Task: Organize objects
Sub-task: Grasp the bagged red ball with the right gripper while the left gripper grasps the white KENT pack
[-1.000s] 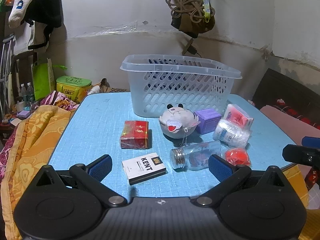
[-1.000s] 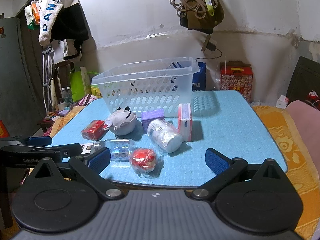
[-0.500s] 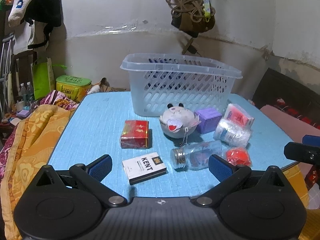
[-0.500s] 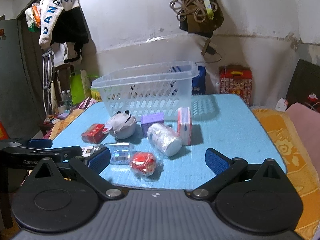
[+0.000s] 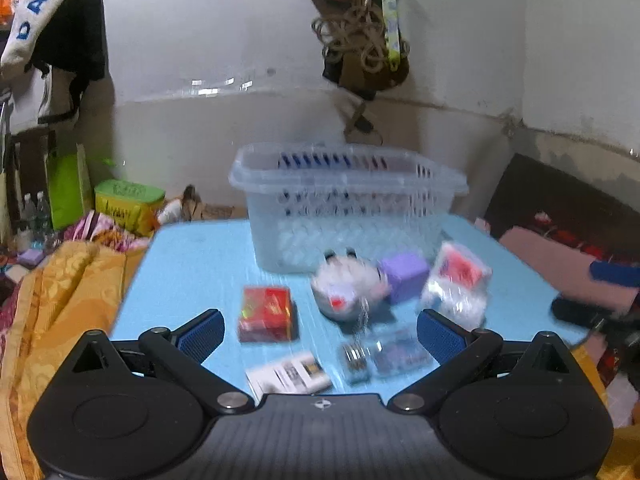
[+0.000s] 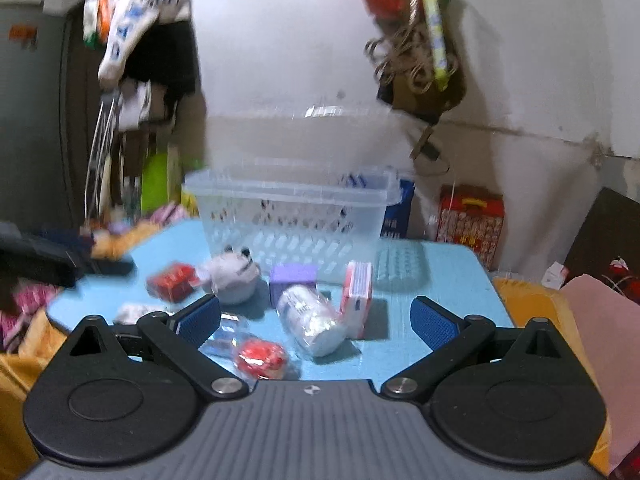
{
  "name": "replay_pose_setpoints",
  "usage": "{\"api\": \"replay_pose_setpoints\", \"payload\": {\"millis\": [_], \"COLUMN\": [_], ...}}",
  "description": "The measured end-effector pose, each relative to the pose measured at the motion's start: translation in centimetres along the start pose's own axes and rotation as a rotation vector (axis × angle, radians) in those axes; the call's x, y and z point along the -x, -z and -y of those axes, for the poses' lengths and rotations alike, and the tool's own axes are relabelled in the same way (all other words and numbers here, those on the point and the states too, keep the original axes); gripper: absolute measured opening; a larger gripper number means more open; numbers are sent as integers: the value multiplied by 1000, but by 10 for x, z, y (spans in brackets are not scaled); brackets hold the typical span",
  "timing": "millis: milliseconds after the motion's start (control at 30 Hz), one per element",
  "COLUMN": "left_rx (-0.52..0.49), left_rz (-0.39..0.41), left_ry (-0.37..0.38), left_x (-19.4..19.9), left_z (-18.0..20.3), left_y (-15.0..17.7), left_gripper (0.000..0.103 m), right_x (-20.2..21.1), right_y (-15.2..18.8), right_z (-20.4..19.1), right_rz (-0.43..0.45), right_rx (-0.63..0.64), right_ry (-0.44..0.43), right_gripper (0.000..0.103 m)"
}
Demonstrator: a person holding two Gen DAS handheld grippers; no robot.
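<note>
The left gripper (image 5: 318, 334) has its fingers spread wide, holding and touching nothing, above the near edge of the blue table (image 5: 192, 264). The right gripper (image 6: 314, 322) is likewise wide open and empty, above the table's near right part. Both views are blurred. Between the left fingers lie a red pack (image 5: 266, 314), a white pack (image 5: 290, 372) and a jar (image 5: 380, 356) lying on its side. Behind them sits a plush toy (image 5: 348, 288), touching or just beside a purple box (image 5: 402, 276), with a pink-and-white pack (image 5: 460, 270) and a wrapped white roll (image 5: 456, 304) to the right. In the right view a red ball (image 6: 262, 356) in clear wrap lies nearest, just beside the jar. A clear slotted basket (image 5: 348, 184) stands behind the group at the table's far side, nothing visibly in it. An orange cloth (image 5: 60, 292) lies left of the table.
</note>
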State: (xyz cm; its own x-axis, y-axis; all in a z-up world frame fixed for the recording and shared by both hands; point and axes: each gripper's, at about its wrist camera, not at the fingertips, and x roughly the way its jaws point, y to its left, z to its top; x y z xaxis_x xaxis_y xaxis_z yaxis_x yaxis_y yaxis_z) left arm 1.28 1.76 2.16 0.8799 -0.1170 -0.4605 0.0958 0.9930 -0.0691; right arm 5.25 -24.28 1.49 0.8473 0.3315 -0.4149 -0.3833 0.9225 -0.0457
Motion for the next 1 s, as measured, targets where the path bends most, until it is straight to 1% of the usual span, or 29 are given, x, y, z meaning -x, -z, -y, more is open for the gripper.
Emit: {"api": "replay_pose_setpoints", "payload": {"millis": [33,100,133,200,233,267,333,367,400,433,500,567,633,700,833,900,1000], "left_rx": [-12,-37,-54,-87,-82,-73,-78,-93,-108,-122,-135,-124,-105,-96,-124,-140,-132], "left_rz": [13,40,41,21,7,-11,-74,-99,-115,-125,-147,-186,-226,-247,-296,-319,-357], "left_ry": [-1,-31,-43,-31,-19,-7,31,35,25,9,-5,-13,-14,-7,-23,-41,-61], "left_x": [1,0,-2,-10,-14,-18,-27,-31,-33,-35,-38,-45,-52,-56,-65,-69,-78], "left_z": [-3,-9,-10,-11,-12,-12,-9,-6,-2,0,1,-5,-10,-11,-7,-6,-10], "left_y": [-6,-15,-17,-17,-14,-10,-4,-1,3,5,8,11,13,15,19,22,24], "left_gripper": [103,103,103,102,99,99,98,97,94,93,93,93,92,93,92,92,92], "right_x": [-7,-20,-25,-29,-30,-31,-35,-39,-41,-45,-51,-58,-63,-65,-67,-73,-81], "right_y": [-3,-5,-5,-1,1,3,5,6,7,6,8,9,10,10,8,8,9], "right_z": [2,6,8,12,13,12,4,-3,-8,-14,-23,-28,-32,-34,-33,-34,-35], "right_rz": [-33,-104,-139,-194,-206,-215,-237,-246,-252,-258,-278,-311,-340,-353,-355,-374,-400], "right_rx": [1,-29,-56,-113,-131,-140,-111,-75,-43,-8,39,55,63,61,47,46,44], "right_ry": [-5,-30,-49,-90,-106,-119,-112,-94,-79,-65,-59,-68,-79,-84,-69,-68,-73], "right_gripper": [103,103,103,103,103,103,103,103,103,103,97,93,91,88,87,81,76]}}
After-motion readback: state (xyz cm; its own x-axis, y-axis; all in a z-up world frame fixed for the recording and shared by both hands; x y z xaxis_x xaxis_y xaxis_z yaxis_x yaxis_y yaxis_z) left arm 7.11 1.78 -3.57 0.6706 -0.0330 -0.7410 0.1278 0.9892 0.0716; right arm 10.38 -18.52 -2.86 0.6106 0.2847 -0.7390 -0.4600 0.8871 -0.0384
